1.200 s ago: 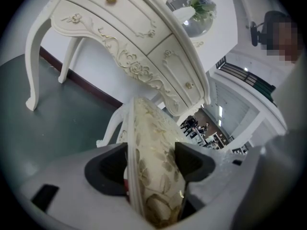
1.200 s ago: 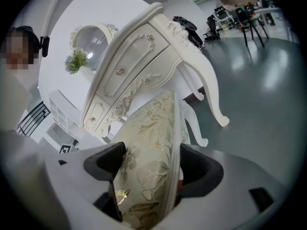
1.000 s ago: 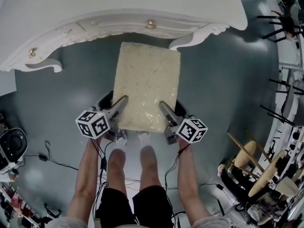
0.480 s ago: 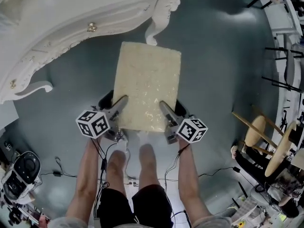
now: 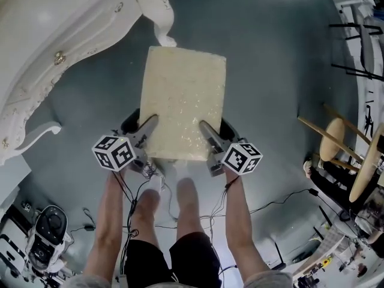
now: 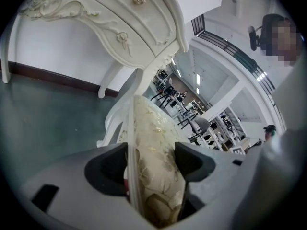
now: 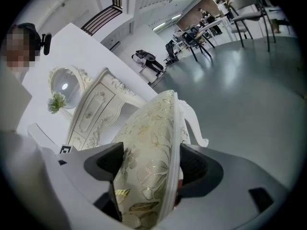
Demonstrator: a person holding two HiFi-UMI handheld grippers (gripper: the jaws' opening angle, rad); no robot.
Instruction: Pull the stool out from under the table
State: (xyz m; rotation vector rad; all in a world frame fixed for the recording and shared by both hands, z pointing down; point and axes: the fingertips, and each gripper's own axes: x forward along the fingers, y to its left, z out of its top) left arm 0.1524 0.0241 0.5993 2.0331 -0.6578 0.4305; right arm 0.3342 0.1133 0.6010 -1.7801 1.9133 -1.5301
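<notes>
The stool (image 5: 183,101) has a cream seat with a gold floral pattern and white carved legs. In the head view it stands on the grey floor, out from under the white dressing table (image 5: 54,53), its far corner close to a table leg (image 5: 157,11). My left gripper (image 5: 144,129) is shut on the seat's near left edge, and the cushion (image 6: 153,162) fills its jaws. My right gripper (image 5: 207,134) is shut on the near right edge, where the cushion (image 7: 144,176) sits clamped between its jaws.
The person's bare legs (image 5: 162,215) stand just behind the stool, with cables trailing on the floor. Wooden stools (image 5: 342,155) and clutter are at the right. A black device (image 5: 45,233) lies at the lower left. Open grey floor lies to the right of the stool.
The table has shifted up and to the left in the head view and turned, so the stool now stands farther out from it. Both grippers have kept their hold on the seat.
</notes>
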